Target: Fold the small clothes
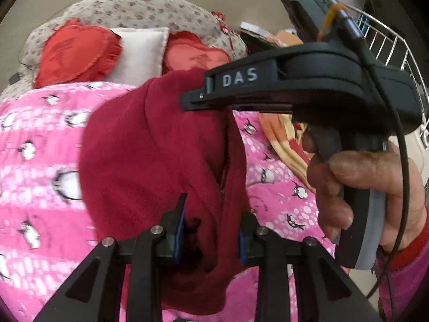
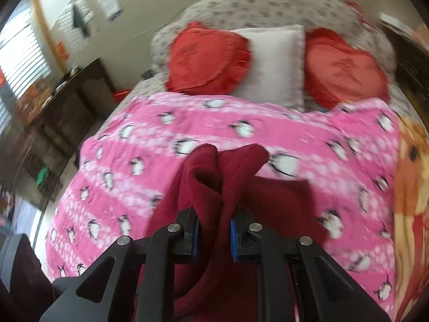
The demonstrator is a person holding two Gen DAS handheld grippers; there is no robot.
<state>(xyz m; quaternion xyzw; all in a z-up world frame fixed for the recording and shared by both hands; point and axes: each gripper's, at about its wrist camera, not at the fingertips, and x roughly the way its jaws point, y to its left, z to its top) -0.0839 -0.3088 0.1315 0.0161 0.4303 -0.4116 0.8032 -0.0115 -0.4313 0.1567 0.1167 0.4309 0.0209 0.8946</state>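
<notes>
A dark red fleece garment [image 1: 150, 147] hangs bunched above a pink penguin blanket [image 1: 40, 139]. My left gripper [image 1: 209, 236] has the cloth filling the gap between its blue pads [image 1: 178, 238] and is shut on it. In the left wrist view my right gripper [image 1: 189, 99] comes in from the right, held by a hand [image 1: 356, 187], with its tips clamped on the garment's upper edge. In the right wrist view the right gripper [image 2: 213, 237] is shut on a folded ridge of the red garment [image 2: 203, 166], which stands up past the pads over the blanket [image 2: 295, 139].
Two red heart cushions [image 2: 206, 59] [image 2: 346, 67] and a white pillow [image 2: 273, 61] lie at the bed's head against a floral bolster [image 2: 262, 5]. An orange-yellow cloth [image 1: 284, 139] lies on the blanket's right side. A dark cabinet [image 2: 67, 107] stands left of the bed, a metal rail [image 1: 386, 43] on the right.
</notes>
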